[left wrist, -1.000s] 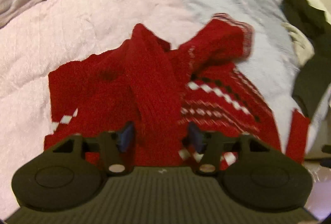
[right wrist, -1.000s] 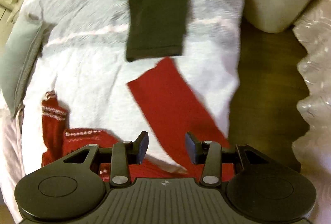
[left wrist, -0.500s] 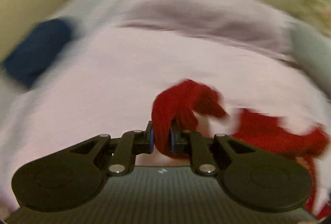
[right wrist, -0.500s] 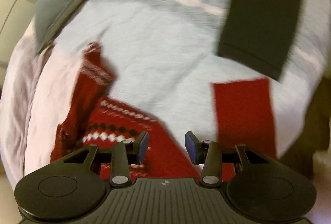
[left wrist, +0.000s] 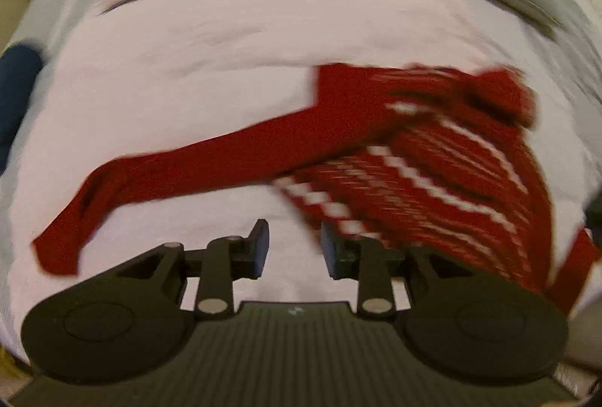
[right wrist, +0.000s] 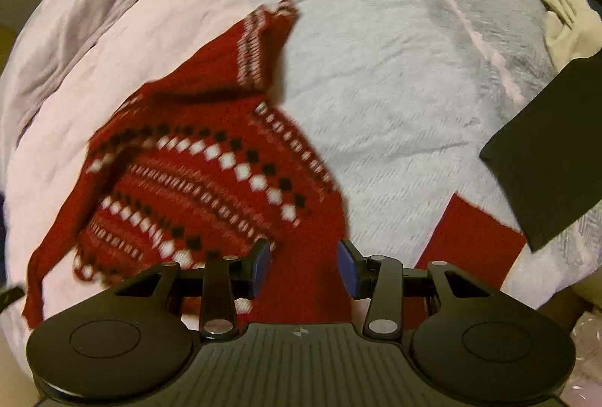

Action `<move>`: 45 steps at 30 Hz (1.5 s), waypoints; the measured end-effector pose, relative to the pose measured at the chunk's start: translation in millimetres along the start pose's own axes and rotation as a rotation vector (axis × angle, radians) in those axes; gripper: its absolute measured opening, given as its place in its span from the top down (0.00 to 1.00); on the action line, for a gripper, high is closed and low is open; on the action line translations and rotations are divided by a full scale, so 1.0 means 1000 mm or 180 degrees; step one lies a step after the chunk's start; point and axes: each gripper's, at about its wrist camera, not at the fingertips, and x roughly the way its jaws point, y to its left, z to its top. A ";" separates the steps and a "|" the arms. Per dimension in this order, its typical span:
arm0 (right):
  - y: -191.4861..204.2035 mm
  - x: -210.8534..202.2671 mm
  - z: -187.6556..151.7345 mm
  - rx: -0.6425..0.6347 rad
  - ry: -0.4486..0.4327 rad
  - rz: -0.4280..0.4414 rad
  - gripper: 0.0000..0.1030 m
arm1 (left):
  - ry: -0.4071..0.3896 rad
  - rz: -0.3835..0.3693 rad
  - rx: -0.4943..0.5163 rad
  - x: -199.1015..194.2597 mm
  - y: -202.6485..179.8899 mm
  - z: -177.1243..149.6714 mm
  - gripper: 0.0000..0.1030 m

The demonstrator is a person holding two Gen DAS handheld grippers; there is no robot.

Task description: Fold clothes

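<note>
Two sets of tongs in view right now, and neither one has hold of anything. My left tongs (left wrist: 294,249) are opening, with just pale pink bed cover (left wrist: 210,94) showing in the gap between the pads. My right tongs (right wrist: 304,269) sit parted above the red fabric, pads apart and not pinching it. So the red patterned sweater (right wrist: 195,166) is lying loose on the bed, kinda crumpled, with the white and black diamond bands facing up. From the left view one plain red sleeve (left wrist: 195,162) stretches out flat to the left across the cover. In the right view there's a dark garment (right wrist: 549,158) off to the right, and a cream-coloured piece (right wrist: 568,19) near the upper right edge.
</note>
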 end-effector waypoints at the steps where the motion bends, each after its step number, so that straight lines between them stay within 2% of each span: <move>1: 0.003 -0.005 -0.006 -0.0002 0.0011 0.0010 0.58 | -0.0010 -0.0050 0.0087 -0.003 -0.010 0.000 0.72; 4: 0.010 -0.022 -0.031 0.0066 -0.0032 -0.0020 0.58 | -0.0018 -0.0107 0.0344 -0.011 -0.037 0.001 0.70; 10: 0.018 -0.049 -0.100 0.0413 -0.0216 -0.0160 0.58 | -0.0141 -0.0080 0.0957 -0.035 -0.049 -0.018 0.69; 15: 0.045 -0.063 -0.168 0.0535 -0.0309 -0.0290 0.58 | -0.0258 -0.0032 0.1269 -0.061 -0.028 -0.054 0.65; 20: 0.069 -0.073 -0.231 0.0712 -0.0348 -0.0353 0.58 | -0.0314 -0.0021 0.1405 -0.085 -0.003 -0.088 0.65; 24: 0.074 -0.083 -0.269 0.0865 -0.0376 -0.0474 0.58 | -0.0333 -0.0040 0.1462 -0.099 0.015 -0.109 0.64; 29: 0.074 -0.098 -0.300 0.0912 -0.0438 -0.0682 0.58 | -0.0345 -0.0067 0.1455 -0.109 0.028 -0.128 0.63; 33: 0.075 -0.101 -0.313 0.0888 -0.0431 -0.0710 0.58 | -0.0379 -0.0082 0.1397 -0.119 0.036 -0.139 0.63; 40: 0.075 -0.104 -0.322 0.0855 -0.0448 -0.0664 0.58 | -0.0418 -0.0052 0.1380 -0.130 0.039 -0.147 0.61; 45: 0.074 -0.102 -0.316 0.0823 -0.0484 -0.0639 0.58 | -0.0441 -0.0004 0.1417 -0.129 0.036 -0.145 0.59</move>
